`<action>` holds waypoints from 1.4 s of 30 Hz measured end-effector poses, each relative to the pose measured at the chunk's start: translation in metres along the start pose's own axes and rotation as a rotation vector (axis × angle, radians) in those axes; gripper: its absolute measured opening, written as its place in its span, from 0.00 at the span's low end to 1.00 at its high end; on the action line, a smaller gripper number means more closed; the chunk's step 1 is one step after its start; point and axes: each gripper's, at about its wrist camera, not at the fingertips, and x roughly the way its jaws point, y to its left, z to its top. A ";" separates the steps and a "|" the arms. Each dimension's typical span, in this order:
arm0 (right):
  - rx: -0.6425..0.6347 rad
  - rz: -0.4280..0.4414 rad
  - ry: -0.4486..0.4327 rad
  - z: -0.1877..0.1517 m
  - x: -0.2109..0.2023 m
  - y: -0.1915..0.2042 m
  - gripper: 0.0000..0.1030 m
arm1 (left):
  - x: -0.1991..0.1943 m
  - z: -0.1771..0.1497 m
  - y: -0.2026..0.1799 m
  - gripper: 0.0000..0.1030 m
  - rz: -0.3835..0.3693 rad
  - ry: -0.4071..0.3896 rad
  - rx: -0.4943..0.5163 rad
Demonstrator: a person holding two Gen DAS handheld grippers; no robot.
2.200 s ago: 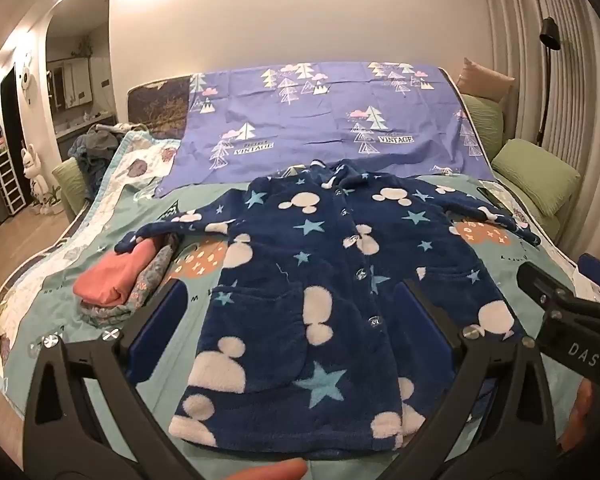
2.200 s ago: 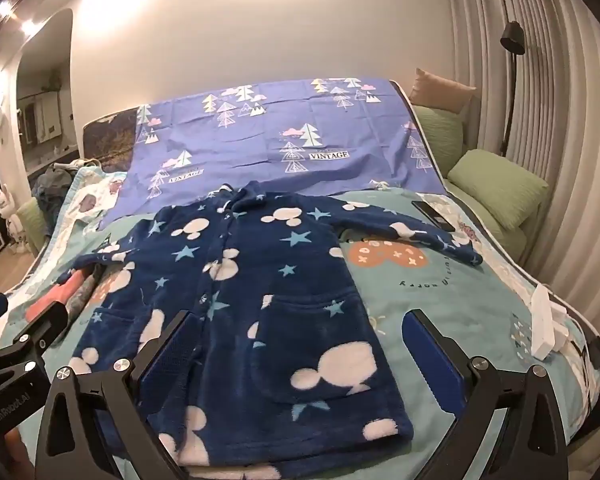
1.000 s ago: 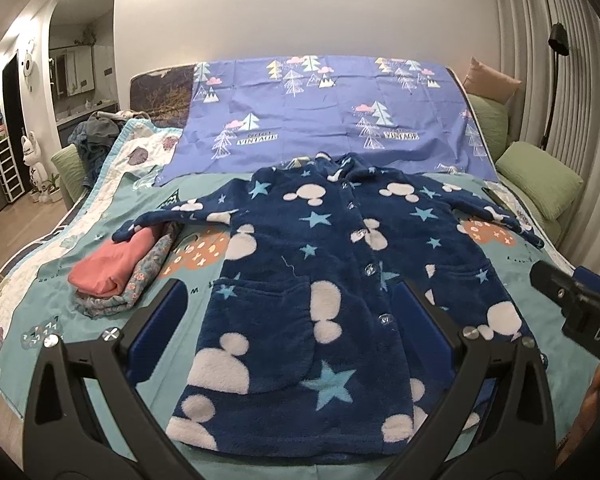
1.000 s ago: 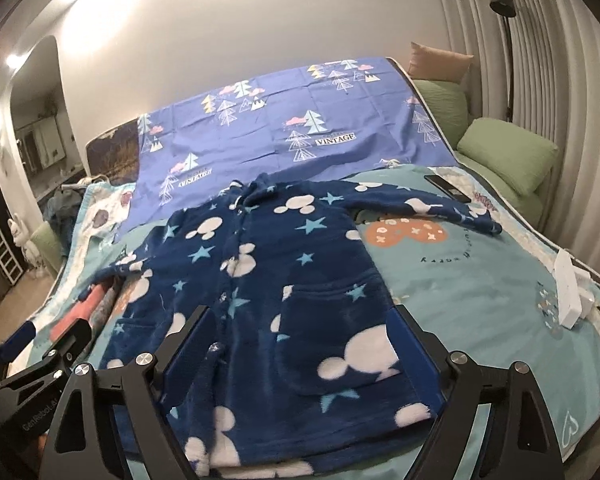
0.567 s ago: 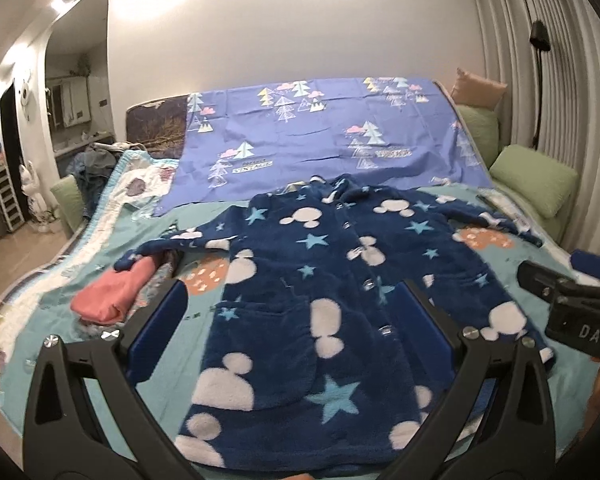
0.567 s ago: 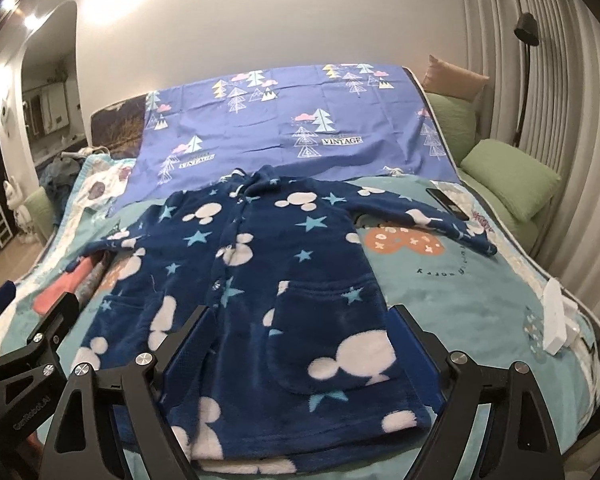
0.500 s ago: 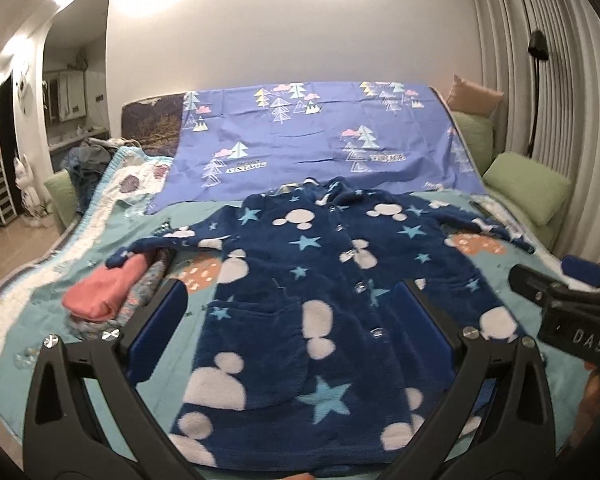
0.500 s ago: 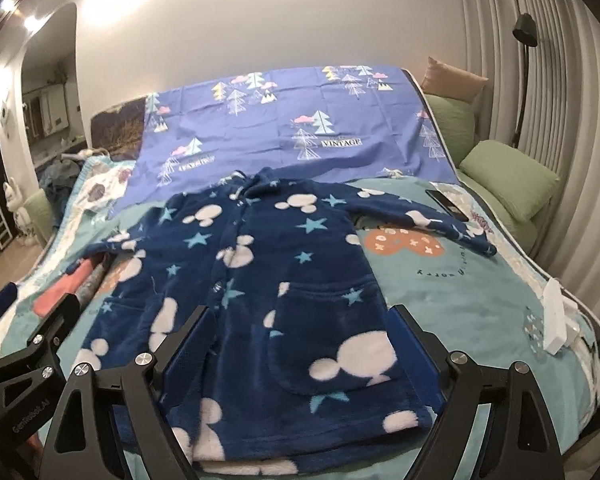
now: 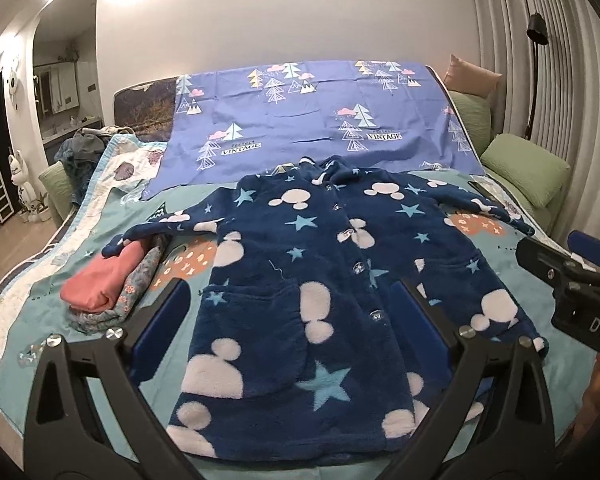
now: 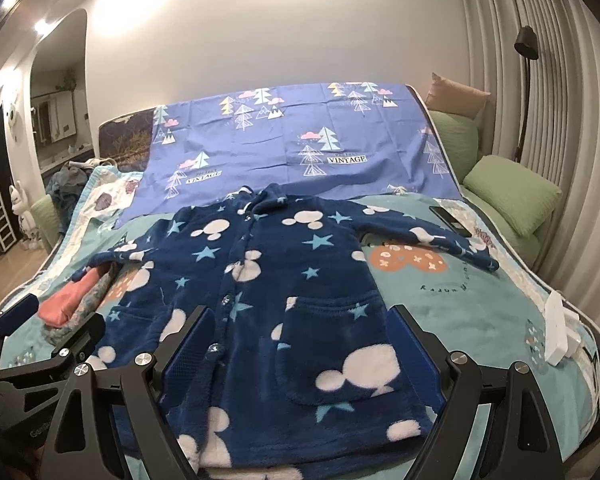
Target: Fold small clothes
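A navy fleece robe point(image 9: 300, 280) with white mouse heads and light blue stars lies flat and buttoned on the bed, sleeves spread to both sides, collar away from me. In the right wrist view the same robe point(image 10: 284, 288) fills the middle. My left gripper point(image 9: 292, 320) hovers open above the robe's hem, nothing between its blue pads. My right gripper point(image 10: 300, 344) stands open over the lower right of the robe, also holding nothing. The right gripper's body point(image 9: 572, 280) shows at the right edge of the left wrist view.
A folded pink and floral stack point(image 9: 108, 280) lies under the robe's left sleeve tip. A purple tree-print sheet point(image 9: 308, 120) covers the headboard end. Green pillows point(image 10: 512, 196), a dark remote point(image 10: 450, 220) and a white box point(image 10: 558, 328) lie on the right side of the bed.
Both views wobble slightly as the grippers tilt and roll a little. The robe and the folded stack lie as before, and both grippers stay open.
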 end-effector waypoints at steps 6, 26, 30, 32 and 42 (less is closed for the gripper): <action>0.002 -0.006 0.002 0.000 0.002 0.001 0.86 | 0.000 0.002 0.002 0.97 0.001 -0.001 -0.012; 0.004 -0.003 0.000 0.000 0.002 -0.001 0.86 | 0.000 0.004 -0.002 0.97 -0.039 -0.014 0.011; 0.001 -0.003 0.000 0.000 0.002 -0.001 0.86 | 0.001 0.004 -0.002 0.97 -0.038 -0.009 0.009; -0.002 -0.002 0.002 0.001 0.003 0.000 0.86 | 0.003 0.005 -0.002 0.97 -0.037 0.000 0.008; -0.011 0.005 0.019 0.006 0.012 0.006 0.86 | 0.010 0.009 0.005 0.97 -0.026 0.021 -0.005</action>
